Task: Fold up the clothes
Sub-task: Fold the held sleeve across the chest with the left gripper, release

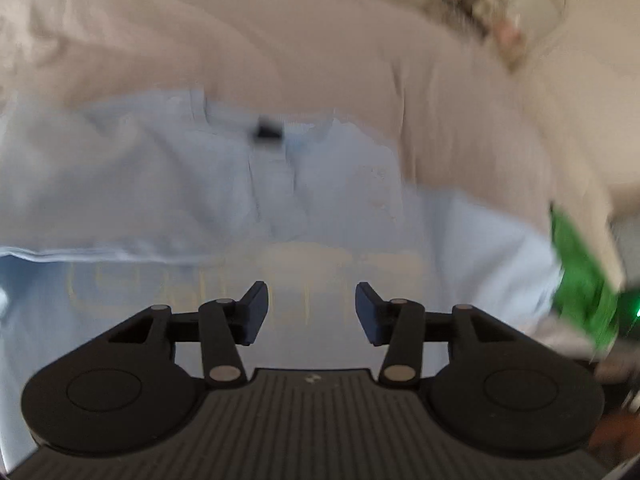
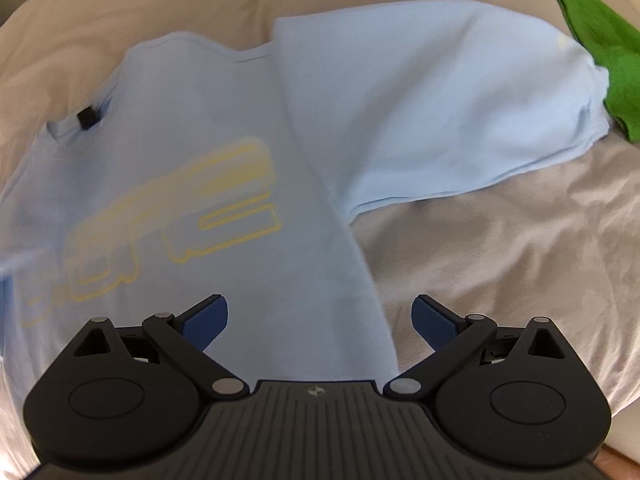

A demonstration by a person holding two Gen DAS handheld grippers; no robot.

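A light blue sweatshirt with yellow outlined letters lies flat on the beige bedcover, one sleeve stretched out to the right. My right gripper hovers over the shirt's side edge, open, with nothing between its blue pads. In the left wrist view, which is blurred, the same sweatshirt shows with its collar and dark neck label at the far side. My left gripper hangs above the cloth with its jaws apart and nothing between them.
A green garment lies bunched by the cuff of the stretched sleeve, and the green garment also shows at the right in the left wrist view. Rumpled beige bedcover surrounds the shirt. Blurred furniture stands beyond the bed.
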